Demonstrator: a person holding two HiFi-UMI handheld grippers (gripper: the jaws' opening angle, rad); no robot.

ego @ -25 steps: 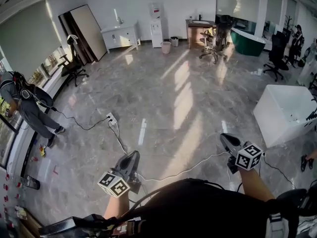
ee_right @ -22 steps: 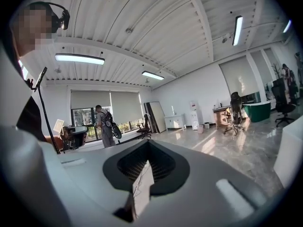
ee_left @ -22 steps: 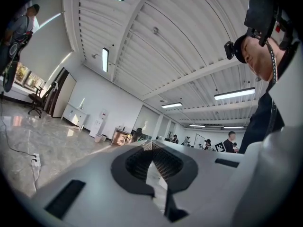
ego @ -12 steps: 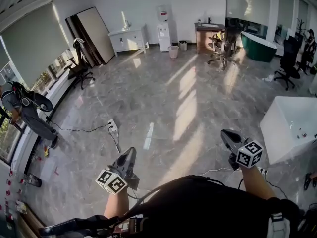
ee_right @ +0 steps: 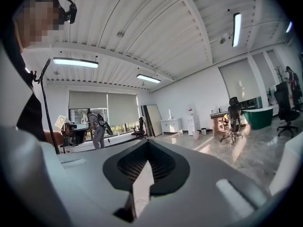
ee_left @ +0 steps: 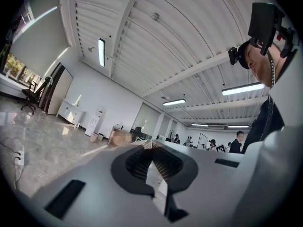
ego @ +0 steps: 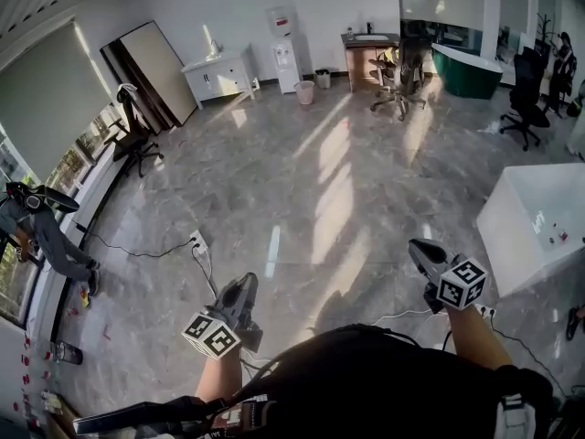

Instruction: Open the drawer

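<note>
No drawer is near me; a white cabinet [ego: 219, 73] stands far off against the back wall, also seen small in the right gripper view [ee_right: 171, 125]. My left gripper [ego: 247, 288] is held low at the bottom left of the head view, shut and empty, pointing out over the marble floor. My right gripper [ego: 414, 248] is at the bottom right, also shut with nothing in it. In the left gripper view the left gripper [ee_left: 152, 147] points up toward the ceiling with its jaws together. The right gripper [ee_right: 147, 144] shows the same closed tips.
A white power strip [ego: 196, 241] with cables lies on the floor ahead of the left gripper. A large white box [ego: 535, 227] stands at the right. Office chairs [ego: 398, 76], a water dispenser [ego: 283, 51] and a wooden desk [ego: 358, 58] line the back. A person [ego: 46, 231] stands by the left windows.
The head view has swung slightly, so the room shifts in the frame. Both grippers keep their places and stay shut.
</note>
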